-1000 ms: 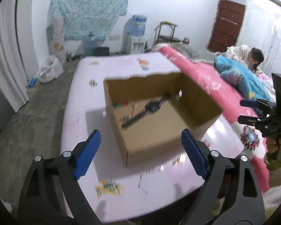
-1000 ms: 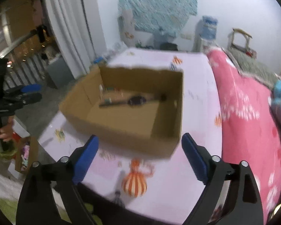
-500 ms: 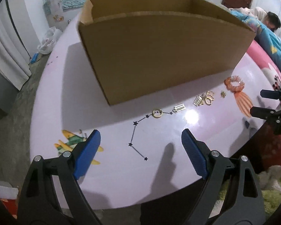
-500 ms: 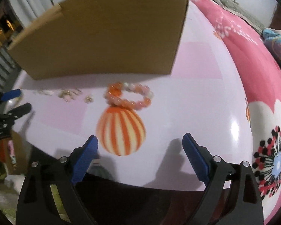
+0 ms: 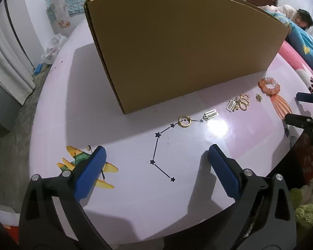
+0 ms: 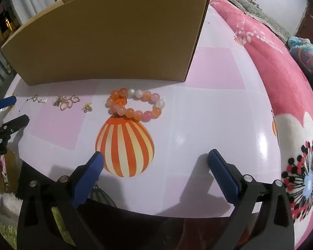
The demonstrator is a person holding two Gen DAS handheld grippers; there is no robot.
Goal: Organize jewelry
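Cardboard box fills the upper frame; your jewelry lies on the pink table before it.
Your left gripper has just spread wide, empty; gold ring at centre, small charms then bead bracelet further right, your right gripper likewise just opened, empty.

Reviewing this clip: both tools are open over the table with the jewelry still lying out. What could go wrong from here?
1. The gold ring and small charms lie flat on the glossy table; wide pads may slide over them or push them away.
2. The charms sit clustered, so one pinch might take several or scatter them.
3. The cardboard box has a tall near wall; the bead bracelet could catch it when carried over.
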